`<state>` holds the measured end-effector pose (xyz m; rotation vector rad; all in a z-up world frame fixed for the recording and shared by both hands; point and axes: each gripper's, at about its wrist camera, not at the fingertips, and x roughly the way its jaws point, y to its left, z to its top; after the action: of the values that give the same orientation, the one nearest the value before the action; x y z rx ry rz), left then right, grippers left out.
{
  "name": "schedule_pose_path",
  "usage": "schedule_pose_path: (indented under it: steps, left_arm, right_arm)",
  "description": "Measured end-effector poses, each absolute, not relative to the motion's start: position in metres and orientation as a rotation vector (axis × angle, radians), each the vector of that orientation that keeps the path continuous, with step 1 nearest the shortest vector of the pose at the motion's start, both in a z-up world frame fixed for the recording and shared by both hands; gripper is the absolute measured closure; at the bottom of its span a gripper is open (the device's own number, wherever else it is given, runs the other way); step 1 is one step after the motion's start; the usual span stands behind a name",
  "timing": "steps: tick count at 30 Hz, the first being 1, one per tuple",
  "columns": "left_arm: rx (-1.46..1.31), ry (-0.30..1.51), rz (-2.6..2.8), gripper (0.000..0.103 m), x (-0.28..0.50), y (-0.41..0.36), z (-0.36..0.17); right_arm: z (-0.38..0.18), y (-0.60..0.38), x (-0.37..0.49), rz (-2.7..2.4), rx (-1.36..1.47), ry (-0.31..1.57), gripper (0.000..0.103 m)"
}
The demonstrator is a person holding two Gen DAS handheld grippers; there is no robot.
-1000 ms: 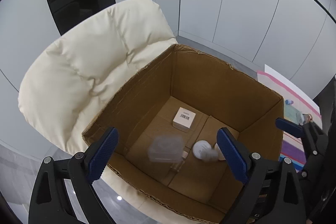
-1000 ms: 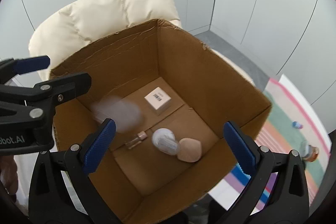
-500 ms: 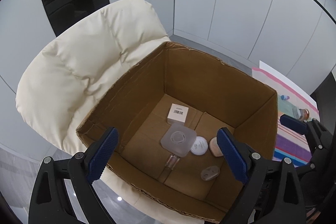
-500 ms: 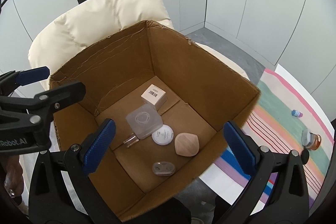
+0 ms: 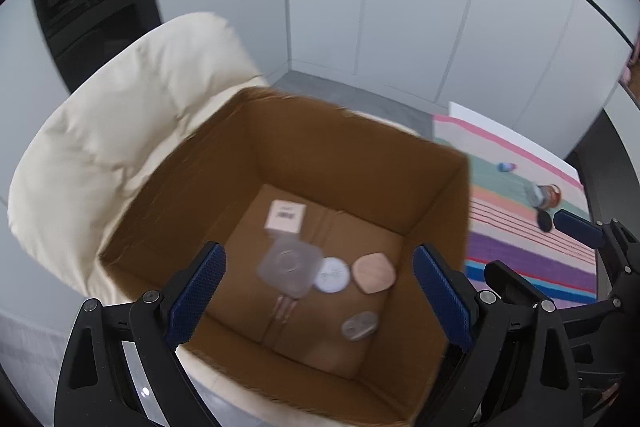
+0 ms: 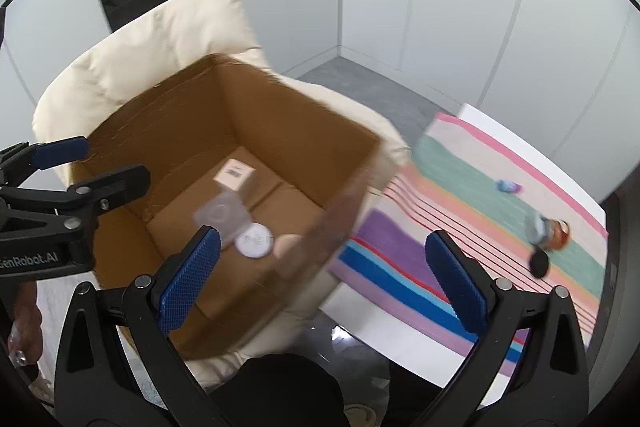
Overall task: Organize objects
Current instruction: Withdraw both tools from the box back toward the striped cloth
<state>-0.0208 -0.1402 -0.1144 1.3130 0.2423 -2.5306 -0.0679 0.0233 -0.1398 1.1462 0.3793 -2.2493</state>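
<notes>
Hovering over the cardboard box [image 5: 224, 195], I am keeping my left hand-held gripper [image 5: 318, 297] spread wide and empty; my right hand-held gripper [image 6: 322, 277] is also gaping, grasping nothing. Inside the box are lying a grey fob [image 5: 359, 325], a clear square lid [image 5: 289, 266], a white disc [image 5: 330, 274], a pink compact [image 5: 373, 273] and a small barcode box [image 5: 285, 216]. Beyond, a cream cushion [image 5: 120, 131] is supporting the box, with a striped mat [image 6: 472, 203] alongside.

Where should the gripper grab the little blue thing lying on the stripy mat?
Probably straight from above, since the little blue thing lies low on the striped mat with nothing touching it. Close the fingers across its narrow middle, not along its length. It is too small and blurred to tell its exact shape. The right gripper, open and empty, is nearer the mat.
</notes>
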Motion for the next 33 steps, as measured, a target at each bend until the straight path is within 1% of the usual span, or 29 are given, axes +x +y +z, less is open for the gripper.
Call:
schedule_pose_path:
  steps: [4, 9, 18, 24, 29, 33]
  left_arm:
    - [1.328, 0.215, -2.599, 0.007, -0.035, -0.109, -0.11]
    - [1.367, 0.139, -2.68, 0.007, -0.059, -0.062, -0.109]
    - [1.48, 0.034, -2.751, 0.007, -0.103, 0.017, -0.124]
    - [1.591, 0.015, -2.762, 0.007, -0.128, 0.064, -0.144]
    - [1.624, -0.091, -2.752, 0.007, -0.148, 0.1, -0.168]
    - [1.661, -0.165, -2.738, 0.007, -0.161, 0.123, -0.19]
  right_arm:
    - [-0.137, 0.058, -0.077, -2.312, 1.172, 0.35, 0.0]
    - [-0.136, 0.109, -0.095, -2.394, 1.226, 0.308, 0.0]
    - [-0.15, 0.208, -0.127, -2.523, 1.323, 0.186, 0.0]
    - [-0.171, 0.281, -0.166, -2.612, 1.389, 0.09, 0.0]
    - [-0.203, 0.326, -0.219, -2.673, 1.406, 0.037, 0.0]
    - [-0.24, 0.349, -0.27, -2.659, 1.401, -0.025, 0.0]
